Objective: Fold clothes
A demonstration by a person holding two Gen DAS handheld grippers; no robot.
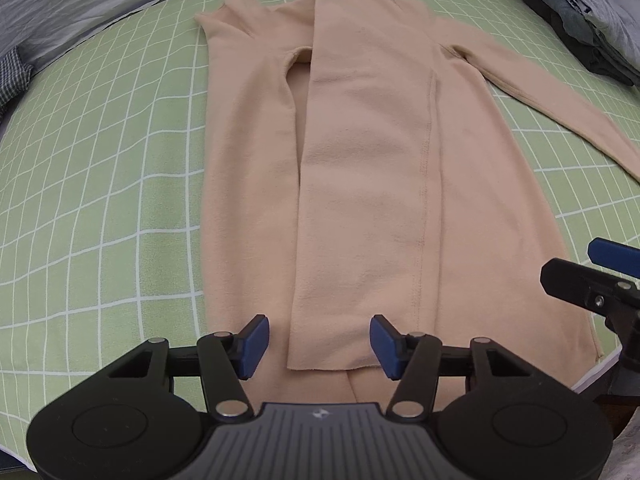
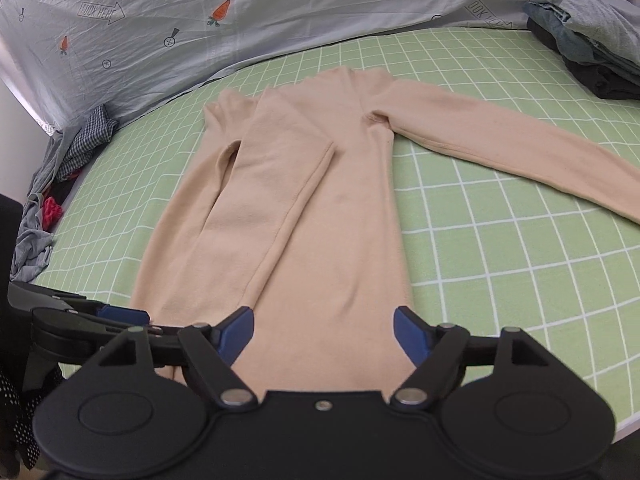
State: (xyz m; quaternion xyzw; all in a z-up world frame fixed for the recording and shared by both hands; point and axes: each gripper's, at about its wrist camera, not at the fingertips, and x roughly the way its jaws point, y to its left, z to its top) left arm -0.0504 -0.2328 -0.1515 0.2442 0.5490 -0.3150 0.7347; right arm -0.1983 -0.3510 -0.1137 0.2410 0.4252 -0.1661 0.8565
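My left gripper [image 1: 316, 346] hangs over the near hem of the beige top [image 1: 360, 168], its blue pads apart with nothing pressed between them. The end of the folded-in panel lies just ahead of the gap. My right gripper [image 2: 324, 336] is also released, with the jaws standing wide over the hem on the other side, and no cloth is caught in them. In the left wrist view, it shows at the right edge [image 1: 600, 276].

The top lies flat on the green checked sheet [image 2: 500, 240], neck away from me. One side is already folded in over the body, with its sleeve tucked along it. The other sleeve [image 2: 520, 148] is stretched out to the right over the sheet, so I judge this fold is only half done.

For the next move, I think I must take the right side edge and that long sleeve and bring them over the middle to meet the first fold. The fabric looks soft and thin, so the grip must be shallow, otherwise I lift both layers.

A stack of folded clothes [image 2: 580, 32] sits at the far right, and unfolded ones [image 2: 60, 168] lie at the left.
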